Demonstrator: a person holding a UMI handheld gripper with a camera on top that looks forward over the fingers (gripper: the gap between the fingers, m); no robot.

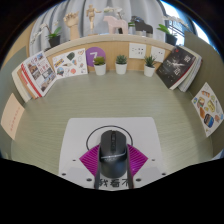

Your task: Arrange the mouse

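- Magenta pads (pixel 92 160) line the inner faces of the claw (pixel 113 166), and the black computer mouse (pixel 113 150) sits between them, its nose pointing away from the camera.
- Both pads seem to press against the mouse's flanks, so I read the claw as clenched on the mouse, though the contact is hard to confirm at this angle.
- Under the mouse lies a white mat (pixel 112 138) with dark printed characters near its close edge; whether the mouse rests on it or is lifted just clear, I cannot tell.
- That mat lies on a pale green desk (pixel 60 110), well apart from everything else on it.
- Beyond, along the desk's far edge, stand three small potted plants (pixel 121 63) in white pots, and propped picture boards (pixel 40 72) and magazines (pixel 180 65) fan out to either side.
- Judged from this, the step in hand is the grasp or the placing of the mouse at the mat.
- Next move calls for squaring the mouse on the mat, then easing the claw apart without nudging it.
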